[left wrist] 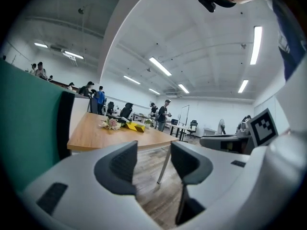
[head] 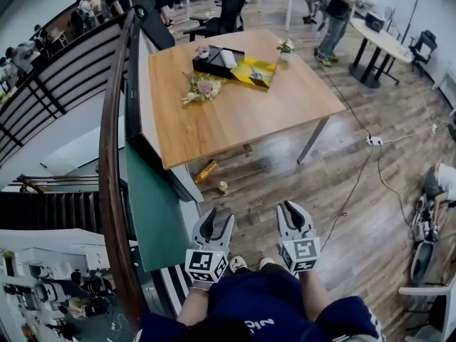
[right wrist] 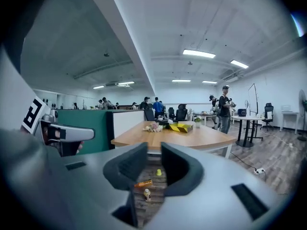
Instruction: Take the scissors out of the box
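A black box (head: 217,59) with a yellow and black lid (head: 254,71) beside it lies at the far end of the wooden table (head: 235,123), next to a small bunch of flowers (head: 202,87). I cannot make out the scissors from here. Both grippers are held near my body, well short of the table. My left gripper (head: 219,219) (left wrist: 154,150) stands open with nothing between its jaws. My right gripper (head: 288,209) (right wrist: 154,152) is shut and empty. Both gripper views show the box (left wrist: 135,126) (right wrist: 181,127) far off on the tabletop.
A dark curved railing (head: 114,155) and a green partition (head: 153,212) run along my left. An orange bottle (head: 206,171) and a small bottle (head: 223,187) lie on the floor under the table's near edge. A cable with a power strip (head: 374,141) crosses the floor to the right. A person (head: 333,13) stands by a round table (head: 381,38).
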